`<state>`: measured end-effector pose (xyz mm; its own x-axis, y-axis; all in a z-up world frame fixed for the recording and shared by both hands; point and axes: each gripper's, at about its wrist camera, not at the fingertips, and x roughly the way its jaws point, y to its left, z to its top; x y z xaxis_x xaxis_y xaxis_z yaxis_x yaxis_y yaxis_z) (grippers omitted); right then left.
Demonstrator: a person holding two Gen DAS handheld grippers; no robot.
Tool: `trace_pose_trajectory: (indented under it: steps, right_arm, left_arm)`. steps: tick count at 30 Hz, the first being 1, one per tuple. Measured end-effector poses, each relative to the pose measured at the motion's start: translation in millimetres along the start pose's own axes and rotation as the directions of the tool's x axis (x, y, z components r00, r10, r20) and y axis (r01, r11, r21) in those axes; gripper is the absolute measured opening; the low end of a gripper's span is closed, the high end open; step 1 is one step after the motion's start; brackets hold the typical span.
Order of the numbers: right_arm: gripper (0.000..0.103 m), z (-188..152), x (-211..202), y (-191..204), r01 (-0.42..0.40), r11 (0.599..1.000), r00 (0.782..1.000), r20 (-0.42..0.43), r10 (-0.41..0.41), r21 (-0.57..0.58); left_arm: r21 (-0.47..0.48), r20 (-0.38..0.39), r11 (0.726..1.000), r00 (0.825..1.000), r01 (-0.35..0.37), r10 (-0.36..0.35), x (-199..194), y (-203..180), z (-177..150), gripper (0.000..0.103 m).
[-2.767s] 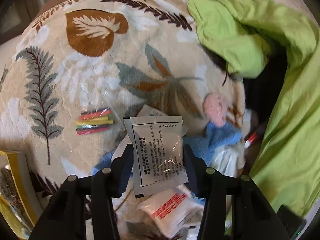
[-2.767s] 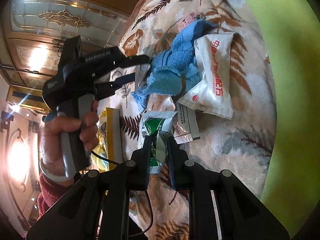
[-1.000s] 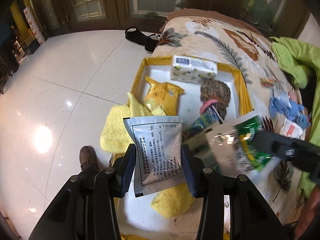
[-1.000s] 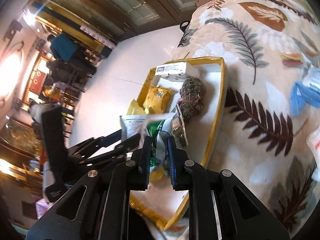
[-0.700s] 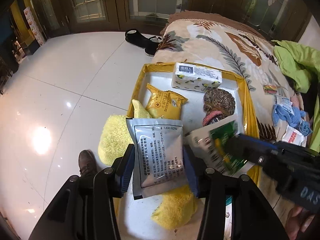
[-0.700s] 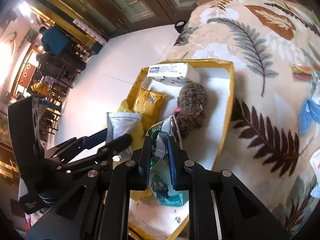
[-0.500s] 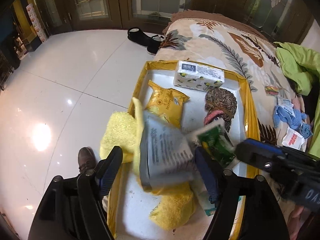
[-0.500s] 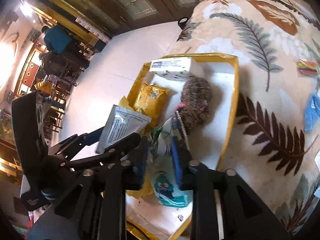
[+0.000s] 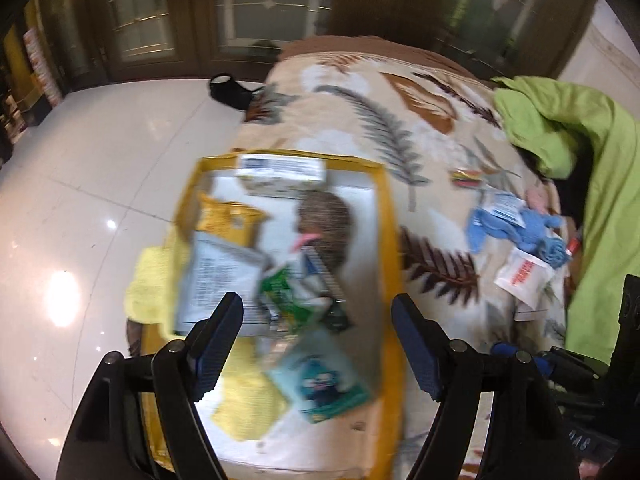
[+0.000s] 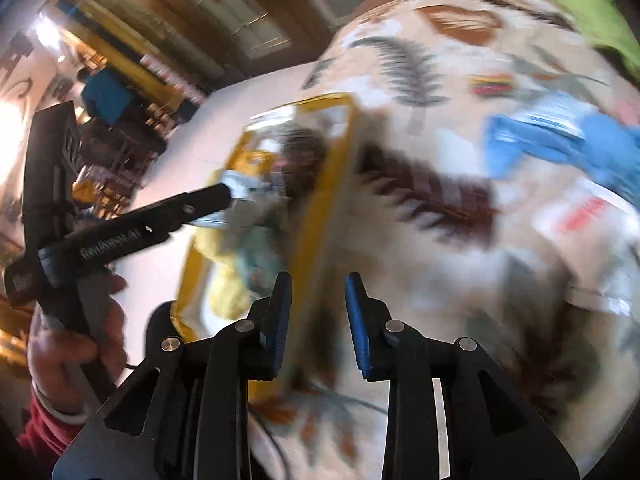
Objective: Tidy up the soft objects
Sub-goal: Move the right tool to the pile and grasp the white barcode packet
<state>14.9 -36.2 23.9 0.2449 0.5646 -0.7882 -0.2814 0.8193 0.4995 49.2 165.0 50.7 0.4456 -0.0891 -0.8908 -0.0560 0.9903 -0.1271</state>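
The yellow-rimmed tray (image 9: 388,216) lies on the leaf-patterned blanket (image 9: 400,128). At its left edge a yellow fluffy cloth (image 9: 148,280) hangs over the rim. Inside it lie a silver pouch (image 9: 216,280), a green packet (image 9: 284,292) and a teal packet (image 9: 320,380), blurred. The left gripper (image 9: 316,340) hovers over the tray, jaws wide and opening, gripping nothing. Right of the tray a blue cloth (image 9: 520,232) lies on the blanket. The right gripper (image 10: 318,320) hangs at the tray's right rim, narrowly parted, empty.
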Motion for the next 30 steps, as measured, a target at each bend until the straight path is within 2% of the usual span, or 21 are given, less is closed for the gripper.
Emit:
trace_pose_trajectory:
  steps: [5,10,14,17,18,20,23,25,27,28,30]
  right_arm:
    - [0.027,-13.3,-44.3,-60.5,0.066,0.988,0.995,0.071,-0.076,0.139]
    - [0.027,-14.3,-87.1,-121.8,0.124,0.948,0.974,0.145,-0.173,0.293]
    - [0.027,-14.2,-109.8,-155.4,0.11,0.912,0.962,0.189,-0.198,0.396]
    - [0.028,-8.0,-114.2,-172.2,0.065,0.894,0.962,0.209,-0.174,0.444]
    - [0.03,-5.0,-113.9,-176.5,0.04,0.886,0.963,0.217,-0.157,0.462]
    - [0.045,-0.4,-111.4,-183.4,-0.007,0.867,0.966,0.229,-0.124,0.499]
    - [0.045,3.4,-110.4,-187.6,-0.036,0.851,0.966,0.235,-0.104,0.524]
    - [0.045,6.4,-108.3,-185.6,-0.032,0.853,0.966,0.234,-0.107,0.521]
    - [0.045,6.9,-107.9,-186.4,-0.025,0.854,0.967,0.23,-0.112,0.519]
    - [0.045,7.1,-106.0,-188.0,-0.027,0.852,0.967,0.229,-0.109,0.523]
    - [0.045,4.4,-104.7,-192.0,-0.046,0.841,0.969,0.228,-0.093,0.539]
  left_arm:
    - [0.035,-0.018,0.998,0.999,0.047,-0.046,10.9,-34.2,4.3,0.077]
    - [0.09,-0.043,0.992,0.995,0.092,-0.089,26.6,-72.9,12.9,0.077]
    - [0.127,-0.086,0.983,0.988,0.136,-0.126,42.9,-104.9,16.7,0.077]
    - [0.175,-0.1,0.967,0.98,0.185,-0.17,50.3,-130.3,13.9,0.077]
    - [0.199,-0.113,0.957,0.975,0.209,-0.189,53.5,-139.6,11.5,0.077]
    - [0.255,-0.131,0.935,0.966,0.249,-0.221,56.8,-153.6,5.6,0.077]
    - [0.402,-0.144,0.878,0.965,0.261,-0.221,59.4,-177.0,-10.0,0.077]
    - [0.522,-0.126,0.822,0.974,0.227,-0.189,59.6,-192.6,-24.3,0.077]
    - [0.596,-0.105,0.78,0.981,0.191,-0.16,62.3,-204.1,-33.5,0.077]
    - [0.612,-0.102,0.77,0.983,0.183,-0.153,65.2,-207.3,-35.5,0.077]
    - [0.618,-0.099,0.769,0.987,0.163,-0.13,74.4,-211.9,-34.7,0.077]
